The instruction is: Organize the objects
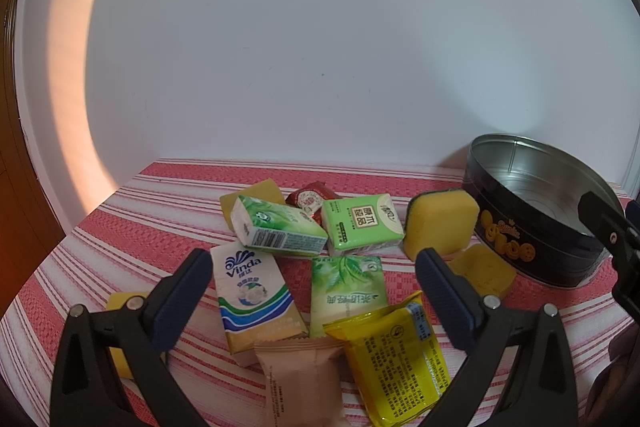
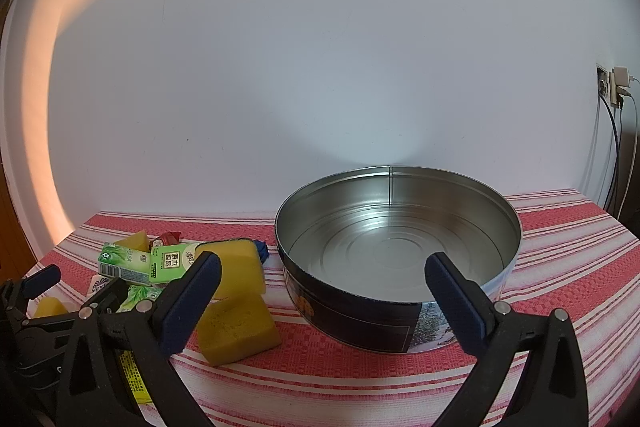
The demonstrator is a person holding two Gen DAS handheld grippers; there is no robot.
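While both claws gaped wide and empty, the left claw (image 1: 314, 291) hovered over tissue packs (image 1: 256, 301); the round tin (image 2: 400, 291) sat at the right claw's (image 2: 322, 283) twelve o'clock.

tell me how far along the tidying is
Done: nothing; the tin is empty. In hand: nothing; the left tongs hang open over the tissue packs, and the right tongs are open before the tin. Left: all packs, sponges and snacks lie on the cloth.
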